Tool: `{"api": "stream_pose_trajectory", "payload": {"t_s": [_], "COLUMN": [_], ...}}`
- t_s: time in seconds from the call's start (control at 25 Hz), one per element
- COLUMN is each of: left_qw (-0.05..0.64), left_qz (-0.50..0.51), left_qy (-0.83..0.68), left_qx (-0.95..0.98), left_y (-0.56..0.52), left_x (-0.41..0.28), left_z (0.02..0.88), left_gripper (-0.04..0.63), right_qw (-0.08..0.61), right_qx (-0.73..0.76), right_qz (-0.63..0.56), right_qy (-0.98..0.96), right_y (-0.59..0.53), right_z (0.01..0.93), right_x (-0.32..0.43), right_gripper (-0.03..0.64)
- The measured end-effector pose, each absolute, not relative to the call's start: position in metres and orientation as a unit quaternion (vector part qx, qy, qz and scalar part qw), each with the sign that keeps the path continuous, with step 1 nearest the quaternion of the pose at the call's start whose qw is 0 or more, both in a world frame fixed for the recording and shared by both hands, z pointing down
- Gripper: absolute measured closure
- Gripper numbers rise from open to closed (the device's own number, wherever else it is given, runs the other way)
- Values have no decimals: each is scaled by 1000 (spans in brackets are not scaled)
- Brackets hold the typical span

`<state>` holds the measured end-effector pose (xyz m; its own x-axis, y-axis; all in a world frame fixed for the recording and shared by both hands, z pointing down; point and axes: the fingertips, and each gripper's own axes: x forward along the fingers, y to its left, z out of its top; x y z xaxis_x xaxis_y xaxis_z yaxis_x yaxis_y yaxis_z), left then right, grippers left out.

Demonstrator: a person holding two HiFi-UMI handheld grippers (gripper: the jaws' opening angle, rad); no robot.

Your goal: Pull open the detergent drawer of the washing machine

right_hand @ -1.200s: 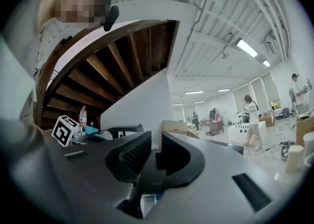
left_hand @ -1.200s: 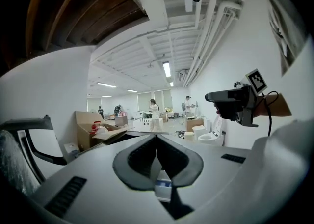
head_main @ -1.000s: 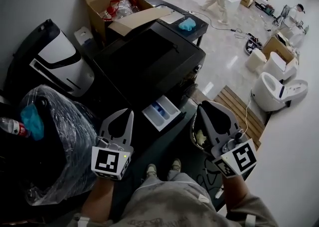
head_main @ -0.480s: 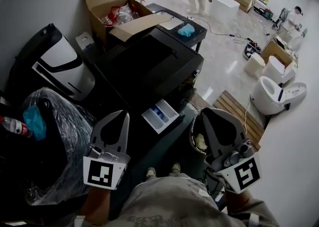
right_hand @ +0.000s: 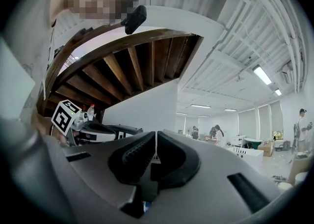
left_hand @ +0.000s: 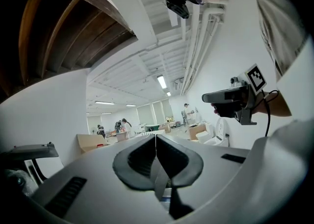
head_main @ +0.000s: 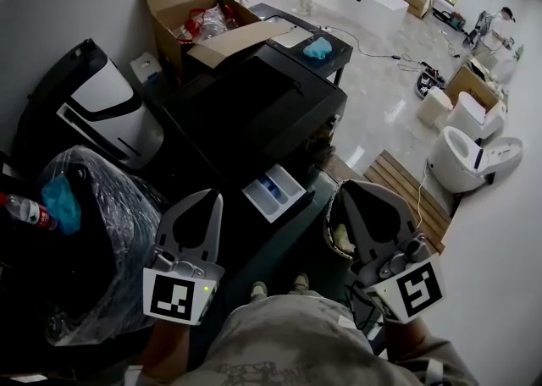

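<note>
Drawer [head_main: 273, 192] stands open mid-frame on washer [head_main: 254, 105]; L gripper [head_main: 217, 198] & R gripper [head_main: 342, 191] closed tight, empty.

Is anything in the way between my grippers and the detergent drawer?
Nothing visible does. The drawer stands pulled out of the washer, and nothing lies between it and the left gripper or right gripper.
</note>
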<state>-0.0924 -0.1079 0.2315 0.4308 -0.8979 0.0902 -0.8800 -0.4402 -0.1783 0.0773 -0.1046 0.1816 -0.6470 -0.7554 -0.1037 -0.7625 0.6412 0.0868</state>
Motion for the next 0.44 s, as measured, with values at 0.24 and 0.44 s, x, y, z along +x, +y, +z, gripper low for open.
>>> {"api": "stream_pose_trajectory", "payload": {"t_s": [0.24, 0.44], "left_qw": [48, 47], "left_qz": [-87, -87], "left_qy": [526, 525], "left_qx": [-845, -845], "left_y": [-105, -105], "left_x": [-92, -91], "left_z": [233, 234], "left_gripper": [577, 577], "right_qw": [14, 9], "right_qx": [-409, -407], "right_qz": [73, 71], "right_qy": [910, 910], "right_y": [-103, -103], "right_z": [187, 188], "right_x": [78, 77], "right_gripper": [578, 578]}}
